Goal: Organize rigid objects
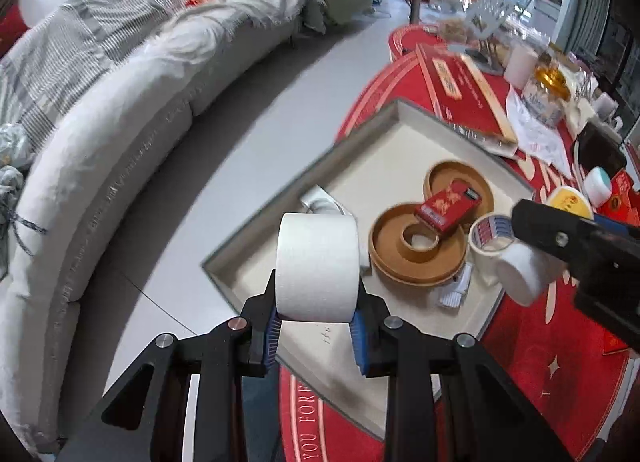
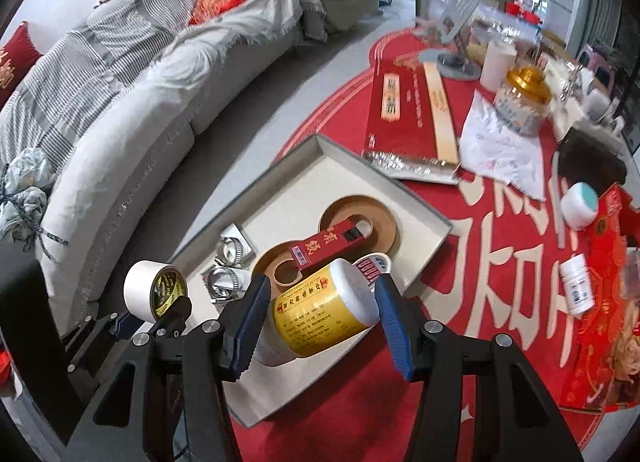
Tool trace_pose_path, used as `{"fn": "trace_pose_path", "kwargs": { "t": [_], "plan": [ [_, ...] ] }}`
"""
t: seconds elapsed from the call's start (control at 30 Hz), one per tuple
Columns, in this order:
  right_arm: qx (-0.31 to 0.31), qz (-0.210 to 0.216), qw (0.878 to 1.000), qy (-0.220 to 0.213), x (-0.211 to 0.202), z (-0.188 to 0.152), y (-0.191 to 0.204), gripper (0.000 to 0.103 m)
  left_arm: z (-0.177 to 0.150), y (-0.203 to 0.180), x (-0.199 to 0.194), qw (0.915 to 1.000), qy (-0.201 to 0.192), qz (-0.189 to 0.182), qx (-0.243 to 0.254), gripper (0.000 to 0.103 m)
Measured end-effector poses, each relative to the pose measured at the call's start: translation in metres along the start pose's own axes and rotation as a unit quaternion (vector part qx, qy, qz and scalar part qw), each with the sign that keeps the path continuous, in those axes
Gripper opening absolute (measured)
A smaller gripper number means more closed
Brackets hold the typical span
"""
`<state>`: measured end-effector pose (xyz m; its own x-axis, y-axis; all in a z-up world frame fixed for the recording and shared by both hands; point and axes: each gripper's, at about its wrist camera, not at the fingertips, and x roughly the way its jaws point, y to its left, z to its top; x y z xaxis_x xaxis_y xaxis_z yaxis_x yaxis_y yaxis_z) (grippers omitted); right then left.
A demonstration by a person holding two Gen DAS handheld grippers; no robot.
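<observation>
A wide white tape roll (image 1: 317, 268) is clamped across its width by the left gripper (image 1: 316, 326) and a yellow-labelled white plastic bottle (image 2: 320, 312) by the right gripper (image 2: 318, 316), both carried above the shallow grey-rimmed tray (image 2: 424, 218), presumably for sorting inside.

tape rolls: two are counted, white roll (image 1: 317, 272) and printed roll (image 1: 491, 237) | yellow-labelled bottles: one (image 2: 324, 316) | small white bottles: one (image 2: 576, 288) | red cartons in tray: one (image 2: 330, 248) | trays: one (image 2: 424, 208) | white jars: one (image 2: 579, 206) | gold-lidded jars: one (image 2: 522, 102) | grippers: two are seen, left gripper (image 1: 316, 328), right gripper (image 2: 320, 320)
</observation>
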<state>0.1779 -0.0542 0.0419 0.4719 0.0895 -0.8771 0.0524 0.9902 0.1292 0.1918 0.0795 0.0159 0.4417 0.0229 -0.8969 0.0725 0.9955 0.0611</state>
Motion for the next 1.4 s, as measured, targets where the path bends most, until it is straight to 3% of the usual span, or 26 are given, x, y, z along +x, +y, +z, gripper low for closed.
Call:
{"fn": "trace_pose_path", "kwargs": {
  "t": [0.03, 0.07, 0.1, 0.13, 0.17, 0.2, 0.33, 0.57, 0.7, 0.83, 1.4],
  "plan": [
    [0.004, -0.001, 1.0, 0.007, 0.007, 0.001, -0.001, 0.056, 0.0, -0.002, 0.006, 1.0, 0.004, -0.008, 0.001, 0.035],
    [0.008, 0.002, 1.0, 0.015, 0.016, 0.002, -0.002, 0.056, -0.001, -0.003, 0.009, 0.9999, 0.005, -0.009, 0.003, 0.049],
    [0.01, 0.005, 1.0, 0.019, 0.021, 0.003, -0.003, 0.056, -0.001, -0.004, 0.011, 1.0, 0.001, -0.008, 0.004, 0.074],
    [0.007, 0.012, 1.0, 0.027, 0.029, 0.003, -0.004, 0.058, -0.002, -0.005, 0.011, 0.9999, -0.007, -0.007, 0.002, 0.086],
    [0.004, 0.016, 0.999, 0.036, 0.035, 0.004, -0.004, 0.075, -0.003, -0.005, 0.01, 0.9999, -0.014, -0.003, 0.003, 0.093],
    [0.002, 0.015, 0.999, 0.047, 0.041, 0.004, -0.005, 0.095, -0.002, -0.006, 0.009, 0.9998, -0.018, -0.002, 0.007, 0.094],
    [0.004, 0.004, 0.999, 0.031, 0.036, 0.002, -0.013, 0.096, 0.0, -0.004, 0.006, 0.9994, -0.008, -0.033, 0.009, 0.103],
    [0.011, -0.014, 0.999, 0.028, 0.005, -0.003, -0.021, 0.103, 0.003, 0.011, -0.024, 0.9972, -0.028, -0.065, -0.024, 0.103],
    [0.01, -0.001, 0.999, 0.053, -0.002, -0.001, -0.013, 0.103, 0.005, 0.017, -0.033, 0.9986, -0.006, -0.029, -0.043, 0.103],
    [0.015, -0.001, 0.998, 0.062, -0.008, 0.002, -0.004, 0.103, 0.005, 0.028, -0.043, 0.9969, 0.004, -0.032, -0.071, 0.103],
    [0.023, 0.005, 0.997, 0.075, -0.015, 0.004, 0.006, 0.103, 0.007, 0.02, -0.059, 0.9985, -0.004, -0.022, -0.049, 0.103]
  ]
}}
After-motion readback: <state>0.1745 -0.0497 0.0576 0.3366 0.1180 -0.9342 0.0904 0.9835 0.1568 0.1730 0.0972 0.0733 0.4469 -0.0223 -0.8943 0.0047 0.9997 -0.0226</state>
